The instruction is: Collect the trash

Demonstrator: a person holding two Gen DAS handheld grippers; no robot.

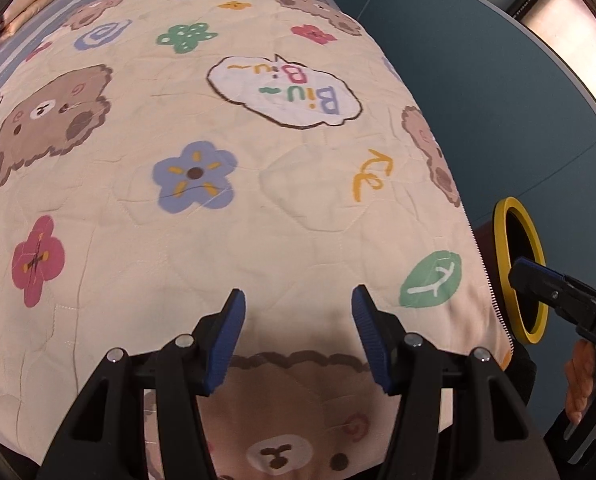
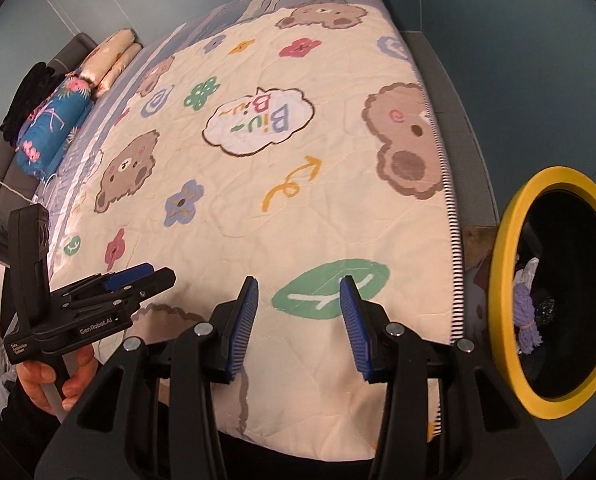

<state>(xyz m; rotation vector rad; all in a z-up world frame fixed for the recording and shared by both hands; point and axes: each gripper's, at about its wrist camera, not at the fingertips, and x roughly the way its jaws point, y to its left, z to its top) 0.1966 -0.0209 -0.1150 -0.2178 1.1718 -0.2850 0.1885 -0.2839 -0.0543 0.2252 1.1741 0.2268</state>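
A trash bin with a yellow rim (image 2: 510, 264) stands on the floor by the bed's right side; it also shows in the left wrist view (image 1: 502, 232). Inside it lie a purple yarn bundle (image 2: 528, 320) and a white crumpled scrap (image 2: 529, 270). My left gripper (image 1: 296, 300) is open and empty above the cream quilt (image 1: 258, 200). My right gripper (image 2: 299, 288) is open and empty above the quilt's near right corner, left of the bin. I see no loose trash on the quilt.
The cream bear-and-flower quilt (image 2: 298, 200) covers the bed. Folded bedding, a blue floral roll (image 2: 50, 128) and a cream pillow (image 2: 110, 56), lies at the far left. Teal floor (image 1: 478, 100) runs along the bed's right side.
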